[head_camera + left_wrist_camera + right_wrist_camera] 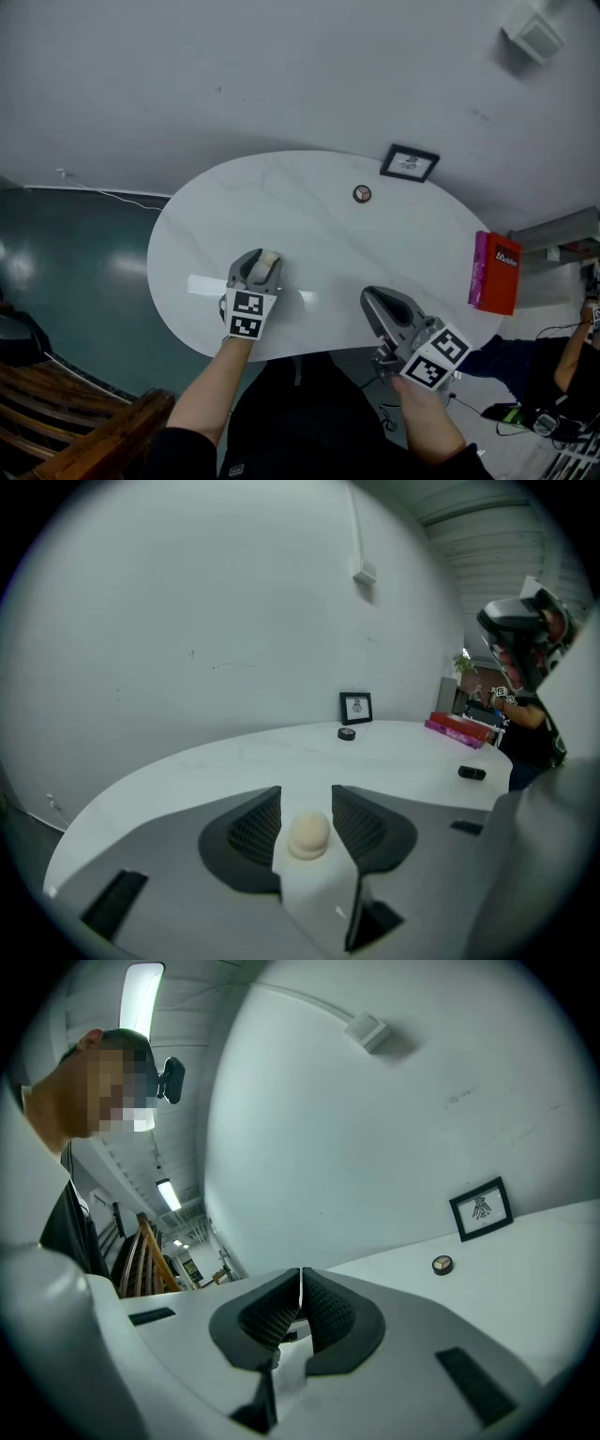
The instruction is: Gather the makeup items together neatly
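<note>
Three makeup pieces sit well apart. The beige sponge [308, 834] stands between the left gripper [307, 806]'s parted jaws, unpinched. The round compact [362, 194] lies near the picture frame [410, 163], and a small black tube [472, 772] lies at the table edge. The right gripper [300, 1309] is closed and empty. Gathering has barely begun, I'd say.

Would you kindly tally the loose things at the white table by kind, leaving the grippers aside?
Makeup sponge: 1
Round compact: 1
Small black tube: 1
Picture frame: 1
Red box: 1
Total: 5
</note>
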`<state>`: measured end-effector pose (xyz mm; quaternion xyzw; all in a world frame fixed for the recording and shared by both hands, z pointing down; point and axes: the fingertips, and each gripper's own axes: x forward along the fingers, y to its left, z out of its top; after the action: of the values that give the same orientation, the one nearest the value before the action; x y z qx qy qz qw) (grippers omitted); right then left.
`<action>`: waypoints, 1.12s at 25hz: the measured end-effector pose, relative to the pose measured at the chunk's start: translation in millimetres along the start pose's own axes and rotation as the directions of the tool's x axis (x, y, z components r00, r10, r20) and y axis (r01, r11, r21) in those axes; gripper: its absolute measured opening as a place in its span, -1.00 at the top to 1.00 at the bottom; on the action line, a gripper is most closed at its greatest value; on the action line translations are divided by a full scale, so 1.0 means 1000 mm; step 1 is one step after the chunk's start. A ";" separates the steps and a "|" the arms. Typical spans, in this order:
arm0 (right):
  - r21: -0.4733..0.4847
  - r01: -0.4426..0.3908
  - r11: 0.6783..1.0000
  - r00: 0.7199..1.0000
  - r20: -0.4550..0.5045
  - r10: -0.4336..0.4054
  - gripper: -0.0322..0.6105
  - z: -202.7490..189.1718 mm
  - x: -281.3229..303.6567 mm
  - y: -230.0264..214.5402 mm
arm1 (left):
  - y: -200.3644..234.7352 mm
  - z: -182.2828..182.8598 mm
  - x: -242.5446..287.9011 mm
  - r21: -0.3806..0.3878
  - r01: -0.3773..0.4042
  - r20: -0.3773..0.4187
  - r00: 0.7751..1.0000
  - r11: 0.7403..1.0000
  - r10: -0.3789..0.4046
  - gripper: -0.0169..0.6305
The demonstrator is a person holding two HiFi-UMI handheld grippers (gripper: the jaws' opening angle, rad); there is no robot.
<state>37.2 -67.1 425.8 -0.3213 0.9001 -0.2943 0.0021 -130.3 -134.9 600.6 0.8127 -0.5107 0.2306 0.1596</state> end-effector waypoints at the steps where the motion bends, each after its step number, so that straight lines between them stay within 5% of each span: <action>1: -0.004 0.004 1.000 1.000 0.009 -0.004 0.79 0.005 -0.002 0.002 | -0.001 0.005 -0.006 -0.007 0.001 0.011 1.000 1.000 -0.001 0.40; 8: -0.060 0.034 0.998 0.996 0.088 -0.028 0.79 0.039 -0.015 0.016 | -0.012 0.059 -0.065 -0.055 0.031 0.143 0.989 0.998 -0.023 0.48; 16: -0.098 0.091 0.991 0.982 0.175 -0.073 0.79 0.057 -0.037 0.037 | -0.019 0.117 -0.144 -0.024 0.094 0.278 0.957 0.995 -0.084 0.79; 28: -0.137 0.165 0.977 0.964 0.229 -0.131 0.79 0.057 -0.081 0.033 | -0.043 0.137 -0.181 -0.008 0.135 0.303 0.945 0.991 -0.126 0.86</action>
<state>93.2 -30.0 346.0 -0.4174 0.8879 -0.1857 0.0543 -129.6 -47.4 386.8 0.8680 -0.4774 0.0853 0.1064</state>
